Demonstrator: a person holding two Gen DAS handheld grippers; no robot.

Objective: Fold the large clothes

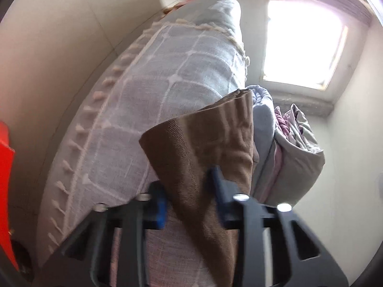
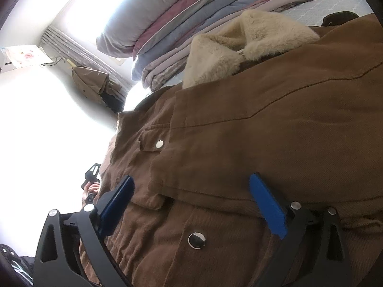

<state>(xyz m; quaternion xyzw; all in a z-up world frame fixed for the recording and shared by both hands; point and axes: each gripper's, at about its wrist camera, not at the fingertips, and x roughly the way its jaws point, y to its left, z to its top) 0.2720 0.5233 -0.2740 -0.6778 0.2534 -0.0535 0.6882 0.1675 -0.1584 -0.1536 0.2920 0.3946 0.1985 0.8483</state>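
The left claw (image 1: 191,196) has its blue pads closed on a fold of the brown coat (image 1: 205,148); the cloth is pinched between them and stands up ahead of the claw as a ribbed flap, with more of it hanging down toward the camera. Behind that flap lies the bed (image 1: 148,100), covered in a grey checked spread with a tufted edge. Ahead and to the right of the left claw sits a stack of folded quilts (image 1: 294,153) in grey, blue and pink, and beyond it a bright window (image 1: 304,45).

The right claw (image 2: 191,205) stands wide open, its two blue pads (image 2: 268,205) far apart and holding nothing. The brown coat (image 2: 275,129) lies spread directly under and ahead of it, filling most of that view; whether the pads touch the cloth cannot be told. One metal snap (image 2: 196,240) shows between the fingers, near the camera, and another snap (image 2: 159,144) sits on a pocket flap farther ahead. The coat's cream fur collar (image 2: 229,50) lies at the far end, ahead of the right claw, with the folded quilts (image 2: 182,24) just beyond it. To the left of the right claw a person's hand (image 2: 91,189) grips a black handle, and another brown garment (image 2: 91,81) hangs in the distance
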